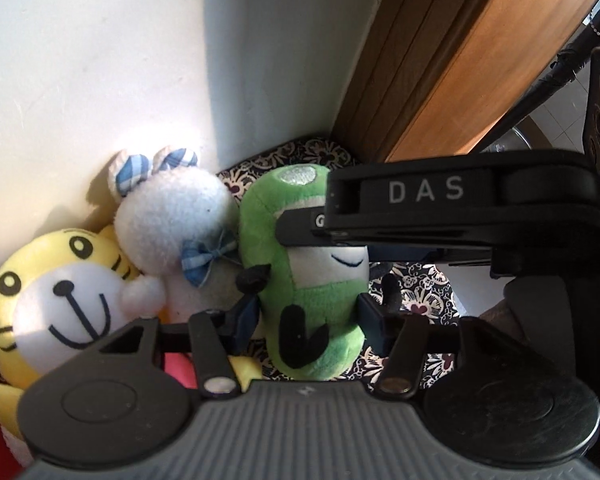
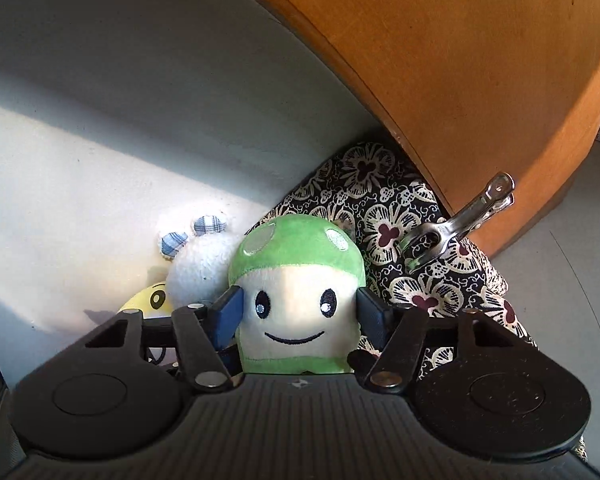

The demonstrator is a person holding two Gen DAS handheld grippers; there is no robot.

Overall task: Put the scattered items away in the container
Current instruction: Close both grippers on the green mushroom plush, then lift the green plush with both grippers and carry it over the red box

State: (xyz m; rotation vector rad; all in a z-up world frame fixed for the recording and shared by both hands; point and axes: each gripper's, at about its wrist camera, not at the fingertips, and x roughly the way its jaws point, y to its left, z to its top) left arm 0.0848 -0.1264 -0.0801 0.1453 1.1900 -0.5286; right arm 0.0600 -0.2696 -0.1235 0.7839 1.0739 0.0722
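My right gripper [image 2: 300,312] clamps the green mushroom plush [image 2: 300,280] at frame centre; my left gripper [image 1: 306,316] pinches its lower body too. Step: carrying it. Beyond, the floral-lined container [image 2: 380,208] holds the white bunny [image 1: 172,216] and tiger [image 1: 60,280]. Next: lower, then release.

Green toy [image 2: 300,280]: short-pile plush, embroidered face. White rabbit [image 1: 172,216]: fluffy fleece, checked cloth ears. Tiger [image 1: 56,288], lower left: smooth plush. Floral cloth [image 2: 384,208]: printed, matt. Clip [image 2: 456,224]: polished metal. Wood panel [image 2: 460,60], upper right: smooth, satin. Wall [image 1: 100,60]: matt paint.
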